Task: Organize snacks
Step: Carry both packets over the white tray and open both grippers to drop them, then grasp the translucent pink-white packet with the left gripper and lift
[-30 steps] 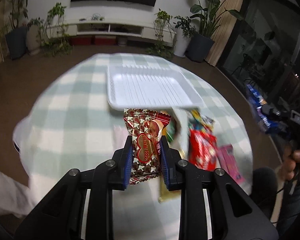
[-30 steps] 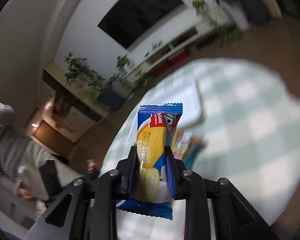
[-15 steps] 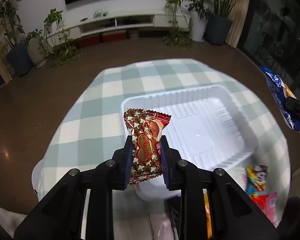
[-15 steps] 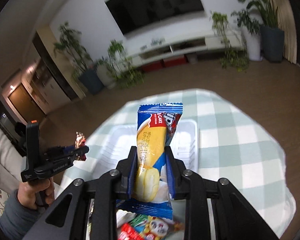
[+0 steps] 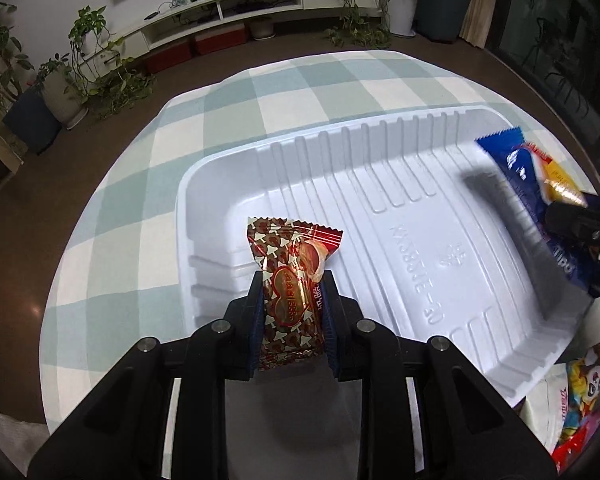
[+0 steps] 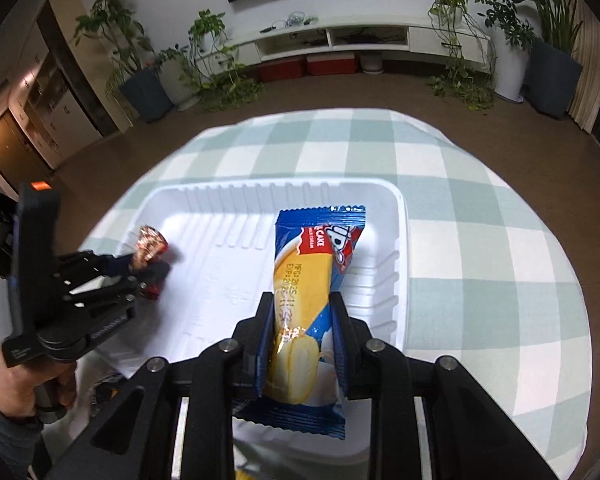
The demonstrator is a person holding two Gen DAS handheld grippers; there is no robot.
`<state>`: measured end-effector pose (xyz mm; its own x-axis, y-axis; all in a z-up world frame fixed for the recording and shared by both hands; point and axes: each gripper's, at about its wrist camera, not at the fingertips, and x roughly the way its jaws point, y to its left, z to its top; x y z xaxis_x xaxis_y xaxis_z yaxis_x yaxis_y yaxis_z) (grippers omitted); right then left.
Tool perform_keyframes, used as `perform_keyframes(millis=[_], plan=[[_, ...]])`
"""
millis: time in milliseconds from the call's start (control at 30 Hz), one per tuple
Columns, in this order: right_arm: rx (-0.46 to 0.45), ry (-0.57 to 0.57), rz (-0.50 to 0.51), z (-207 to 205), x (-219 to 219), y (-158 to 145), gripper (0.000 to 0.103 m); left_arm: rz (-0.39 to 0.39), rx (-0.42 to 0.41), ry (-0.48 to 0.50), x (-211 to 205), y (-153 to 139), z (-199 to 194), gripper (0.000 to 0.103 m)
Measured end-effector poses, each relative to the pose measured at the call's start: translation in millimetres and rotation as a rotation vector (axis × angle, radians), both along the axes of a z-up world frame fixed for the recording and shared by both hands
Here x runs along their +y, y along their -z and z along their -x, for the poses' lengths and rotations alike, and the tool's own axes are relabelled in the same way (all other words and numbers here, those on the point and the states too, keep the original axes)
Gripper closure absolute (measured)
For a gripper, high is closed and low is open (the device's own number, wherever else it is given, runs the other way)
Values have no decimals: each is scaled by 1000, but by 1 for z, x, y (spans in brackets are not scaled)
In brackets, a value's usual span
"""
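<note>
A white ribbed plastic tray (image 5: pixel 400 208) (image 6: pixel 220 248) lies on the green-and-white checked tablecloth. My left gripper (image 5: pixel 293 292) (image 6: pixel 150 268) is shut on a brown snack packet with a red heart label (image 5: pixel 290 280) (image 6: pixel 150 242), held over the tray's left end. My right gripper (image 6: pixel 302 312) is shut on a blue and yellow cake packet (image 6: pixel 314 276) (image 5: pixel 540 184), held over the tray's right side. Nothing lies inside the tray.
Several loose snack packets (image 5: pixel 576 404) lie on the cloth by the tray's near right corner. A person's hand (image 6: pixel 24 376) holds the left gripper's handle. The round table's edge (image 6: pixel 580 320) drops to a brown floor; plants and a low TV shelf stand behind.
Both grippers have swung forward and down over the tray, each keeping its packet. The tray now fills the middle of both views and the loose snacks have slid to the edge.
</note>
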<state>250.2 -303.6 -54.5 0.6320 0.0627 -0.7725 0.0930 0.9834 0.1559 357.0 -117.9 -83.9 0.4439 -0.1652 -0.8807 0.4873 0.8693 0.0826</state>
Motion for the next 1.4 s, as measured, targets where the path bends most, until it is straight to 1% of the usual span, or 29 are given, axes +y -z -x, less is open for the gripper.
perform_keyframes(millis=[67,167,367,433,467,500,533,567,600,767,833,867,900,933,1000,1033,1067,1100,1233,1333,1400], plan=[[15,3,4,-2,1,7,75,-1,-2,4,-3,1,-2,80],[33,-3,13,-2,0,16,75,-19,-27,15,-6,3,-1,77],[44,-1,14,-3,0,22,74,-49,-69,21,-11,3,4,77],[44,-1,20,-2,0,22,73,-48,-67,18,-10,2,5,77],[44,0,25,-2,0,21,69,-40,-62,16,-10,2,5,76],[44,4,32,-2,0,20,62,-30,-55,17,-8,1,6,76],[41,8,33,-2,-1,19,58,-21,-50,18,-7,-1,7,76],[34,14,27,-1,-3,16,52,-14,-56,13,-5,-3,10,76],[31,17,21,0,-3,15,48,-11,-58,13,-3,-7,14,76],[2,42,0,10,-10,-4,47,44,-84,6,12,-32,29,75],[-35,39,-19,21,-13,-20,43,71,-110,4,22,-48,41,72],[-59,34,-28,28,-13,-28,37,86,-123,2,28,-57,47,63],[-88,31,-39,38,-14,-38,31,107,-137,0,35,-65,54,48],[-122,29,-54,50,-15,-47,28,134,-162,-3,44,-76,64,42],[-198,24,-108,78,-18,-66,18,178,-198,0,57,-93,82,24],[-228,21,-137,90,-19,-72,16,195,-212,6,64,-100,92,18],[-256,18,-167,101,-19,-78,14,208,-224,16,70,-105,103,3],[-297,13,-210,120,-20,-86,12,217,-239,23,75,-110,114,0],[-406,26,-309,171,-17,-100,6,237,-320,43,95,-127,162,0],[-442,37,-340,205,-10,-99,6,240,-359,28,109,-133,194,0],[-457,39,-355,221,-5,-96,6,242,-370,-2,120,-133,214,0]])
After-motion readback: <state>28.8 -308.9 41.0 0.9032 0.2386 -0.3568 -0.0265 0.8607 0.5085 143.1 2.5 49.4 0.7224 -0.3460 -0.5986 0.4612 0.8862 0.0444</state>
